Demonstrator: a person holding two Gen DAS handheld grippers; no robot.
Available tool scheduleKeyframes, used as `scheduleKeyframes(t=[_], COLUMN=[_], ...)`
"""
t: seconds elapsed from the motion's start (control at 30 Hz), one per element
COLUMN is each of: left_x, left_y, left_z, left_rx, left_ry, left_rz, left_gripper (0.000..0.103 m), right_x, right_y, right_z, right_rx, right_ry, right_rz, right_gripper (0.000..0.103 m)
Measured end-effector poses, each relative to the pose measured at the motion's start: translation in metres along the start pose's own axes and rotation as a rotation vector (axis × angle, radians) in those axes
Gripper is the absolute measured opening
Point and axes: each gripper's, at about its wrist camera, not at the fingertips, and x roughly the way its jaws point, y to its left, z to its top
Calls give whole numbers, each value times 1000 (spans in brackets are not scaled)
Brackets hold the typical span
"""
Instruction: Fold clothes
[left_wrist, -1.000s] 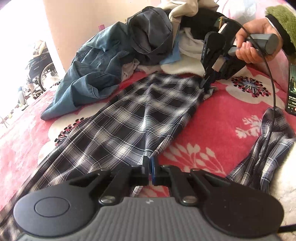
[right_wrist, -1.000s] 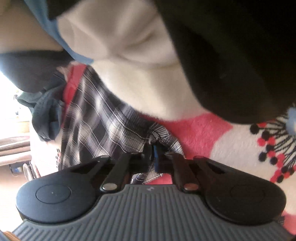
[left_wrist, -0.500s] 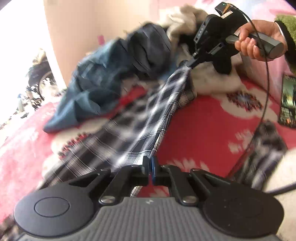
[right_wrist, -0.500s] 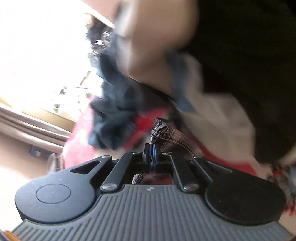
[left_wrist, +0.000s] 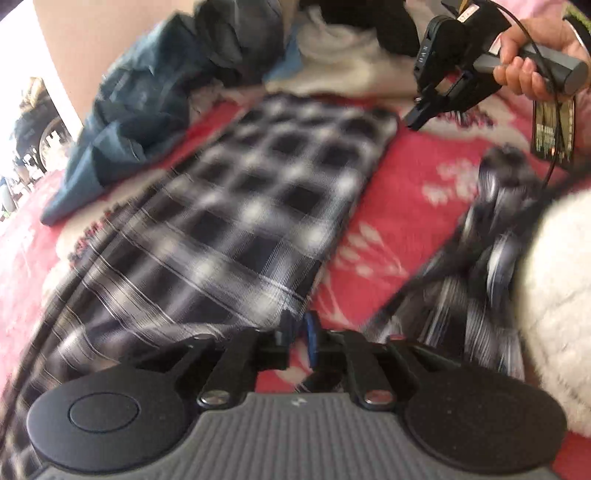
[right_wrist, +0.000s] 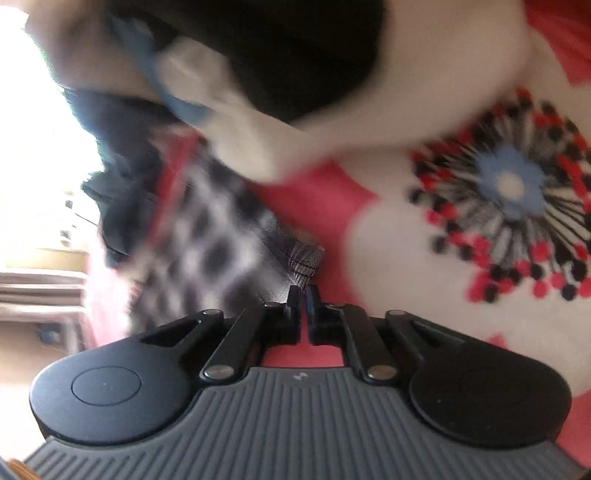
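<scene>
**Fold laid down, both grippers letting go**

Plaid garment (left_wrist: 258, 206) now lies flat across centre-left of the left wrist frame on the red floral blanket (left_wrist: 399, 206), right edge a straight fold line. Half a second ago it was lifted taut between the two grippers; a second ago it lay spread wider with both corners pinched. So one lengthwise fold looks done.

Left gripper (left_wrist: 297, 328), bottom centre: jaws slightly apart, small gap, near corner of the plaid just at the left fingertip but no longer clamped as it was in both earlier frames.

Right gripper (left_wrist: 415, 120), upper right of the left view, held by the right hand (left_wrist: 528, 62): tips off the cloth, just beside its far right corner, not touching. In its own view the right gripper (right_wrist: 303, 295) shows a narrow gap, nothing between the fingers, plaid corner (right_wrist: 303, 258) just ahead. Was pinching cloth earlier.

Heavy motion blur in both views.

Unfolded pile, denim garment (left_wrist: 140, 110) and white and black items, upper left to top centre. Second plaid piece (left_wrist: 491, 229) crumpled at right.

Judgement: first fold complete, next needs a re-grip for a crosswise fold.
</scene>
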Motion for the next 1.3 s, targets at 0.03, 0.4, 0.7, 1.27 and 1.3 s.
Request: scheduleKeyframes(t=[0.03,0.4,0.7,1.27,1.3], left_x=[-1,-26,-16,-4,-3], left_y=[0,32,64,58,58], left_z=[0,-10,-16,-23,-24], left_rx=[-5,-264,-416,-346,-349], left_ry=[-4,-48,-52,-61,-63], left_rz=[3,36,115,86,86], left_gripper=[14,33,33,35,35], right_x=[-6,-19,73,158,158], right_y=[-6,105,208,269,270], right_z=[3,32,64,66,66], right_rx=[9,-500,-900,-1784,-1769], right_ry=[-3,-116,-36,579,603], right_rz=[-14,-44,-141,-337,-327], right_gripper=[5,32,41,44,30])
